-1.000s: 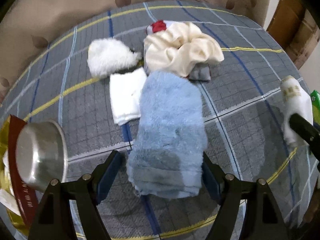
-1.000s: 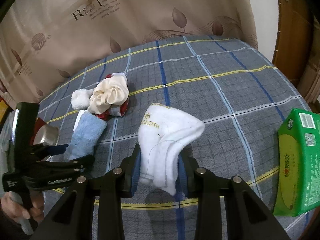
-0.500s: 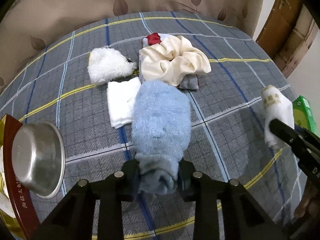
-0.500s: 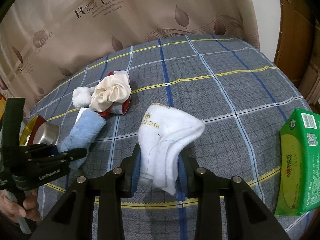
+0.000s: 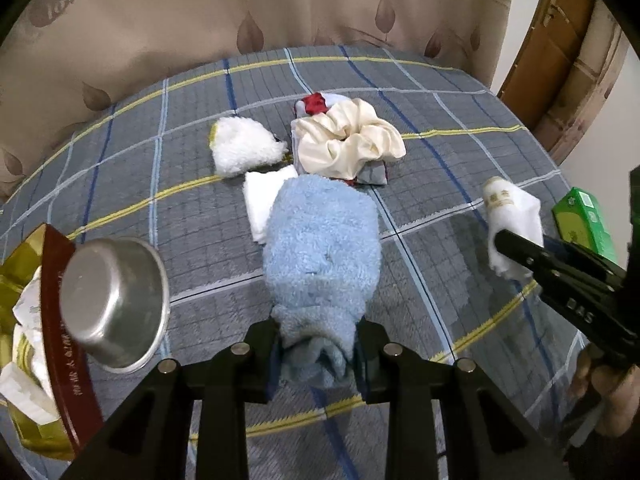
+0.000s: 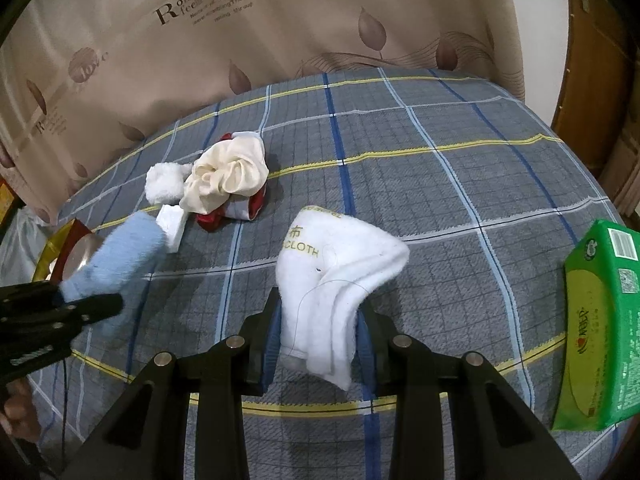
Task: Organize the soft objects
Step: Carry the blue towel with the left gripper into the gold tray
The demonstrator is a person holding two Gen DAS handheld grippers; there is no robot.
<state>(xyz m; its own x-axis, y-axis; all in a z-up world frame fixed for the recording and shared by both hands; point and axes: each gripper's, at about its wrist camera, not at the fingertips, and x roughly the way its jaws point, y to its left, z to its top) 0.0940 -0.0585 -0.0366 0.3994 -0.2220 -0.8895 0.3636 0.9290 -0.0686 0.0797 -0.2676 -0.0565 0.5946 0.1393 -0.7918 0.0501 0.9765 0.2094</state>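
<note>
My left gripper [image 5: 318, 344] is shut on a fluffy light-blue towel [image 5: 320, 248], held off the plaid table; it also shows in the right wrist view [image 6: 124, 256]. My right gripper [image 6: 318, 336] is shut on a folded white washcloth [image 6: 332, 272] with gold lettering, held above the table; it also shows in the left wrist view [image 5: 512, 220]. Further back lie a cream cloth [image 5: 348, 140] bunched over red and grey fabric, a white fluffy cloth [image 5: 244, 148] and a small folded white cloth [image 5: 260, 200].
A steel bowl [image 5: 112, 300] sits on a red-and-gold box [image 5: 60, 380] at the left edge. A green tissue pack [image 6: 600, 360] lies at the right edge. A leaf-print curtain [image 6: 280, 20] hangs behind the table and a wooden door [image 5: 560, 40] stands at the right.
My left gripper closed on the blue towel and lifted it off the table, drawing back. My right gripper kept the white washcloth and stayed nearly still.
</note>
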